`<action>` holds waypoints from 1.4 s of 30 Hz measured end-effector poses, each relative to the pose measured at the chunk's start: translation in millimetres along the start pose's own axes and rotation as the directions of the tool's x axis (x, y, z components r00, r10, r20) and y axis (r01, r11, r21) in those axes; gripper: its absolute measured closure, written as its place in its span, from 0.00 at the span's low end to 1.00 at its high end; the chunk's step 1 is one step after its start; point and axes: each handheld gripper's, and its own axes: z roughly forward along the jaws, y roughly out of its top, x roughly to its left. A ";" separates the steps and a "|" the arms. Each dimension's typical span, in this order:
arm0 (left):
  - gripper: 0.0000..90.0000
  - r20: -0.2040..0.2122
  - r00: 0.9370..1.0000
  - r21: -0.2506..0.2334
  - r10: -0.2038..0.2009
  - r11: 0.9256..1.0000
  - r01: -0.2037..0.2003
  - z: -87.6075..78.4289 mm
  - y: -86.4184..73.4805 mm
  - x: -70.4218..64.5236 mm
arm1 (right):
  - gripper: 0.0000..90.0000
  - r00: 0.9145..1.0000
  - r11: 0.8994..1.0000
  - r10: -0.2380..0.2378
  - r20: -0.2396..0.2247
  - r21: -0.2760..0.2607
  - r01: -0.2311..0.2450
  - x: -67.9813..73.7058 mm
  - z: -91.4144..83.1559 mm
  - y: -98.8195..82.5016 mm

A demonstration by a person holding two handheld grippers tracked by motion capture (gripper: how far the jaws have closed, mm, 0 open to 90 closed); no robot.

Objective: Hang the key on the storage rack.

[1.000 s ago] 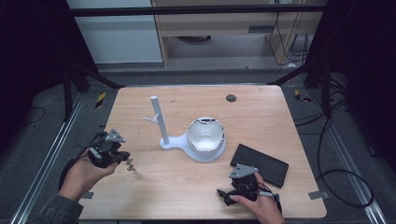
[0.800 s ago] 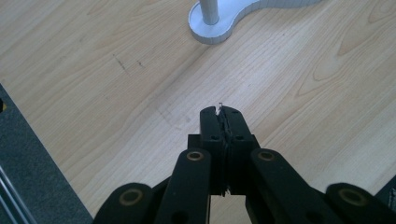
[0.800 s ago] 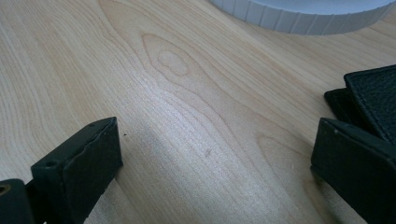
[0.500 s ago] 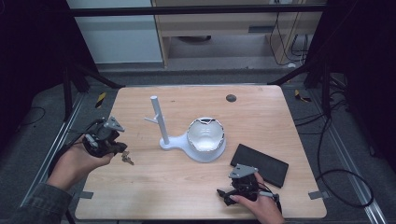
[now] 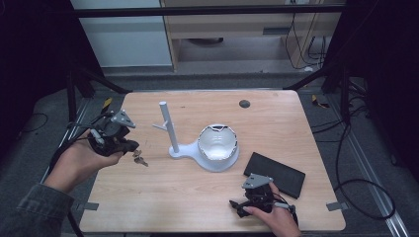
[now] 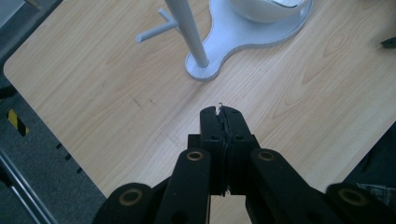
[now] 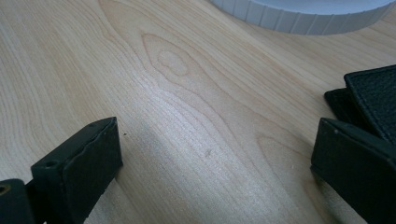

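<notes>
Presently the left gripper point(image 5: 129, 147) is raised over the left side of the table point(image 5: 163, 197), jaws clenched on a small bunch of keys point(image 5: 139, 158) that hangs from their tips, just left of the white stand point(image 5: 170, 129). From the left gripper view, the jaws meet with a thin bit of metal between them. The right gripper point(image 5: 236, 206) rests at the near right edge, jaws released and wide apart on bare wood, beside a black wallet point(image 5: 276, 173). A white bowl point(image 5: 217, 143) sits on the stand's base.

Bright tabletop, dark surroundings, soft focus
</notes>
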 end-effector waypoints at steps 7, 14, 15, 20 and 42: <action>0.98 -0.017 1.000 -0.029 -0.017 0.999 0.016 -5.1 12.8 5.9 | 0.02 1.000 1.000 0.001 0.000 0.000 -0.001 0.1 0.0 0.0; 0.98 -0.034 0.998 -0.049 -0.045 0.998 0.043 -9.8 32.3 12.4 | 0.02 1.000 1.000 0.000 0.000 0.000 0.000 0.0 0.0 0.0; 0.98 -0.040 0.998 -0.054 -0.046 0.998 0.044 -10.6 36.5 13.1 | 0.02 1.000 1.000 0.000 -0.001 0.000 0.000 0.0 0.0 0.0; 0.98 -0.072 0.996 -0.052 -0.050 0.998 0.046 -12.4 51.9 17.1 | 0.02 1.000 1.000 -0.003 0.000 -0.001 0.003 -0.2 0.0 -0.2; 0.98 -0.140 0.990 -0.006 -0.034 0.999 0.034 -3.4 86.7 27.6 | 0.02 1.000 1.000 -0.002 -0.004 -0.001 0.002 0.2 -0.8 -1.0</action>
